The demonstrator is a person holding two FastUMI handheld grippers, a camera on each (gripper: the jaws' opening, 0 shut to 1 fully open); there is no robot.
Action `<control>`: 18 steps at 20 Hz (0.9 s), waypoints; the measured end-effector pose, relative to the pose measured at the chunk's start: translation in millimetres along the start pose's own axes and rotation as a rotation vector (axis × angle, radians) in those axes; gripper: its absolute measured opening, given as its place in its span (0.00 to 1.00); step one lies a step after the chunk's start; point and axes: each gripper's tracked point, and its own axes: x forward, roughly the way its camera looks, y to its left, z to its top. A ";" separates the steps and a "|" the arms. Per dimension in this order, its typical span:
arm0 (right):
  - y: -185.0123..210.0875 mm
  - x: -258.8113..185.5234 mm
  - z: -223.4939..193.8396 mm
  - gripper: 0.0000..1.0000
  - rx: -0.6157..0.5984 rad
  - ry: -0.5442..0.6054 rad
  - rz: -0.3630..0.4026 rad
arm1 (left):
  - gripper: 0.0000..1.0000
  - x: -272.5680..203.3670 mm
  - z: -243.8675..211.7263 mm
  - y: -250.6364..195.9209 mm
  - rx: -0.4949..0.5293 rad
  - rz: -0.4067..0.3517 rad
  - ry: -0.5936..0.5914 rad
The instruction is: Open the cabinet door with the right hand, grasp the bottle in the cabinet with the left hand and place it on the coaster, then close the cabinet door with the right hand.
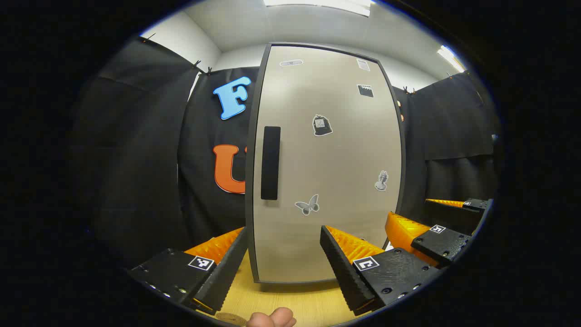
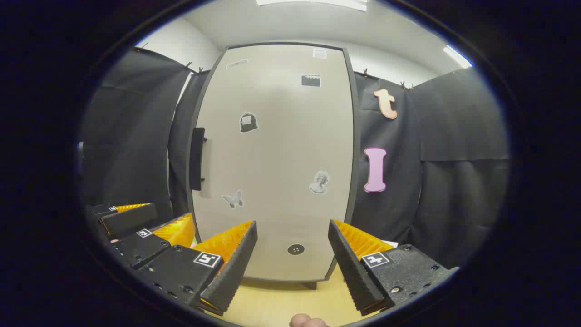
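Two tools hang open side by side before the shut cabinet door (image 1: 327, 168), the left tool (image 1: 283, 268) and right tool (image 2: 292, 265) both clear of it. Its dark handle (image 1: 270, 162) sits at the door's left edge, beyond the wooden counter (image 1: 290, 299). Stickers dot the door; a butterfly sticker (image 1: 307, 205) lies just right of the handle.

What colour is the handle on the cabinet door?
Black. The handle on the cabinet door shows best in the left gripper view.

Both views look low across the table (image 1: 281, 304) at the shut cabinet door (image 1: 327, 172), close up; they share the door and its handle (image 2: 197, 159).
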 end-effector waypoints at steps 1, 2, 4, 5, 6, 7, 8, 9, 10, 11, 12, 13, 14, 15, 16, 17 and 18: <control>-0.3 1.4 -0.8 0.98 0.006 0.003 0.002 | 0.95 0.4 -0.2 -0.8 0.002 0.001 0.001; -1.9 1.8 -1.5 0.98 0.011 0.004 0.003 | 0.95 1.1 -0.7 -1.6 0.004 0.002 0.004; -3.5 5.2 0.1 0.98 0.018 0.004 0.006 | 0.95 1.4 0.3 -3.9 0.003 0.001 -0.002; -3.1 6.2 -0.9 0.98 0.020 0.006 0.010 | 0.95 1.9 -0.2 -2.5 0.008 0.005 -0.003; -2.4 6.0 -1.1 0.98 0.024 0.006 0.013 | 0.95 2.1 1.0 -1.5 0.011 0.007 -0.007; -1.8 6.0 -0.9 0.98 0.027 0.006 0.016 | 0.95 2.2 0.9 -1.7 0.012 0.008 -0.009; -1.3 6.6 -1.6 0.98 0.029 0.007 0.020 | 0.95 2.1 0.8 -1.9 0.011 0.008 -0.009; -1.0 6.9 -2.2 0.98 0.032 0.012 0.023 | 0.95 2.8 0.3 -2.7 0.009 0.006 -0.008; -1.1 7.1 -2.8 0.98 0.033 0.014 0.024 | 0.95 2.3 0.0 -3.0 0.008 0.006 -0.005; -1.0 7.3 -3.1 0.98 0.035 0.018 0.025 | 0.95 2.1 -0.5 -2.7 0.010 0.007 -0.002; -0.3 7.2 -4.1 0.98 0.037 0.022 0.027 | 0.95 2.2 -0.5 -3.0 0.011 0.006 -0.002; 0.2 7.4 -4.9 0.98 0.037 0.026 0.028 | 0.95 2.5 0.1 -2.2 0.011 0.008 -0.003; 0.0 6.4 -5.8 0.98 0.036 0.028 0.032 | 0.95 3.0 0.9 -3.1 0.007 0.007 -0.007; 0.6 6.4 -4.9 0.98 0.040 0.027 0.036 | 0.95 2.8 1.5 -3.4 0.007 0.008 -0.008; 1.8 6.1 -5.1 0.98 0.038 0.025 0.037 | 0.95 3.1 0.7 -3.1 0.006 0.008 -0.006; 2.6 6.5 -4.5 0.98 0.036 0.024 0.041 | 0.95 2.6 0.6 -3.1 0.002 0.009 -0.004; 4.1 7.8 -4.1 0.98 0.029 0.023 0.046 | 0.95 1.8 1.2 -2.8 -0.001 0.010 -0.001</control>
